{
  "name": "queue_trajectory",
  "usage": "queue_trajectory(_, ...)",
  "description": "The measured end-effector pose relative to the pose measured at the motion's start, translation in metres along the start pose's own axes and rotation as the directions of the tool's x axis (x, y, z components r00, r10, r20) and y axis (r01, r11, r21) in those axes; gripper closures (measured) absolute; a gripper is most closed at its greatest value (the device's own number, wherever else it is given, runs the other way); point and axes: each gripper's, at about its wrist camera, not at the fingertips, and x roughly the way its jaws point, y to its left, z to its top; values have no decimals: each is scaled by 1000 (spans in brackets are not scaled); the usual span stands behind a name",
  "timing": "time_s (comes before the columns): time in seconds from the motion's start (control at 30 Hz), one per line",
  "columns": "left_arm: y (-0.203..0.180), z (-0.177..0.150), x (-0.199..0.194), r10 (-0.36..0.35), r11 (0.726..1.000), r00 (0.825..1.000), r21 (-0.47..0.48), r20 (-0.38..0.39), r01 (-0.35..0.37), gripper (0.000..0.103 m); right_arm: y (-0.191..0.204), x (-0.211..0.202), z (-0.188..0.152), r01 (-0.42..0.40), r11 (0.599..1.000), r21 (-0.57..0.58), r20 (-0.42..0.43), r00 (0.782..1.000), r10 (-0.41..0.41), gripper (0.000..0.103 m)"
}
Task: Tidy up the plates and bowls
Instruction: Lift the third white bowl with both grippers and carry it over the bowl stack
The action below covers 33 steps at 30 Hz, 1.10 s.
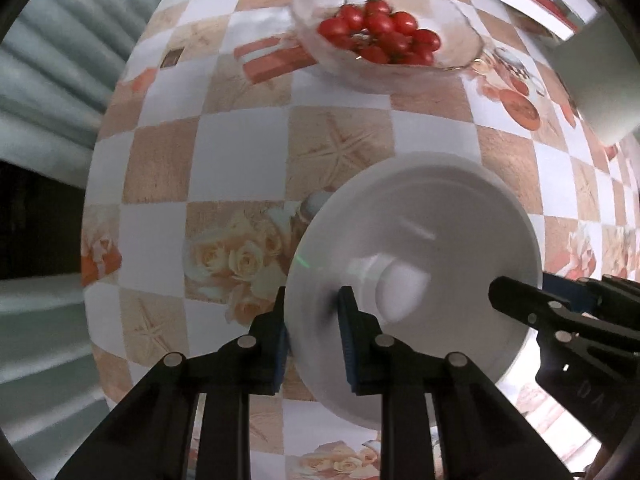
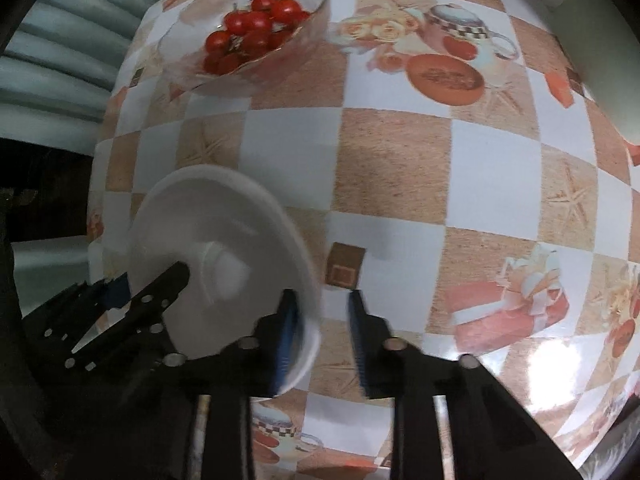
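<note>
A white bowl (image 1: 416, 264) is held tilted above the checkered tablecloth (image 1: 240, 152). My left gripper (image 1: 312, 320) straddles its left rim, one finger outside, one inside, gripping it. My right gripper (image 2: 324, 328) straddles the bowl's (image 2: 224, 256) right rim, its jaws standing wider than the rim, with a gap at the outer finger. The right gripper's finger also shows in the left wrist view (image 1: 520, 300) inside the bowl. The left gripper's finger shows in the right wrist view (image 2: 168, 284).
A clear glass bowl of cherry tomatoes (image 1: 384, 32) stands at the table's far side; it also shows in the right wrist view (image 2: 248, 32). A pale grey-green object (image 1: 592, 80) stands at the right. Ribbed grey panels (image 1: 52, 80) lie beyond the table's left edge.
</note>
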Motion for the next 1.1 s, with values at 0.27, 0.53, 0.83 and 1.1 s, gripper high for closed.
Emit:
queue_trajectory(0.27, -16, -8, 2, -33, 999, 999, 20, -22, 34, 79, 2, 6, -14, 5, 1000, -8, -31, 999, -5, 88)
queue_trajectory(0.53, -63, -40, 0, -49, 994, 998, 98, -34, 52, 79, -30, 2, -51, 38, 999, 24, -64, 997, -36, 88)
queue_trajectory(0.83, -111, -76, -4, -74, 982, 996, 168, -52, 82, 79, -66, -4, -103, 50, 995, 89, -75, 996, -43, 88)
queue_trajectory(1.1, -133, -85, -3, -70, 977, 996, 200, -57, 80, 79, -79, -5, -134, 32, 990, 137, -65, 998, -23, 88)
